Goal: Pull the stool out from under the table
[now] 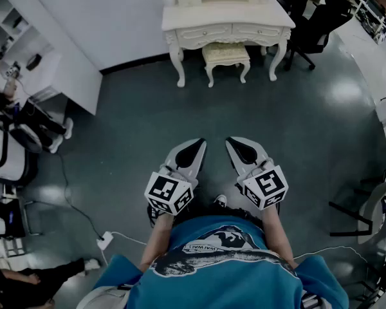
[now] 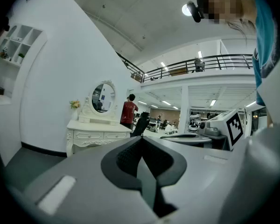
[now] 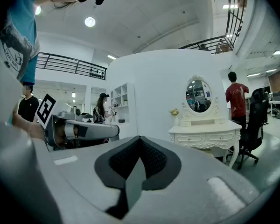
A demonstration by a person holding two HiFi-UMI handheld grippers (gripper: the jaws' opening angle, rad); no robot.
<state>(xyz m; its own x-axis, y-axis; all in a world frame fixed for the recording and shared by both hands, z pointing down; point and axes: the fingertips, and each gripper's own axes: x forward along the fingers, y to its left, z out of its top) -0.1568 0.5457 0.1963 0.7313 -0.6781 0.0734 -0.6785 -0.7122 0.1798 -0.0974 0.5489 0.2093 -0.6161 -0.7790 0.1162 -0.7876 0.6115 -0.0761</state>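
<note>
My left gripper (image 1: 197, 147) and right gripper (image 1: 235, 144) are pale grey, wedge-shaped shells. Each nose is lined with black, finely ribbed pads (image 2: 126, 160). A white cube (image 1: 170, 193) printed with black square markers sits at the back of each one. I wear a teal T-shirt (image 1: 231, 279) with a grey and dark graphic printed across the chest. A black-and-white shoe (image 1: 220, 200) tip shows between the cubes.
</note>
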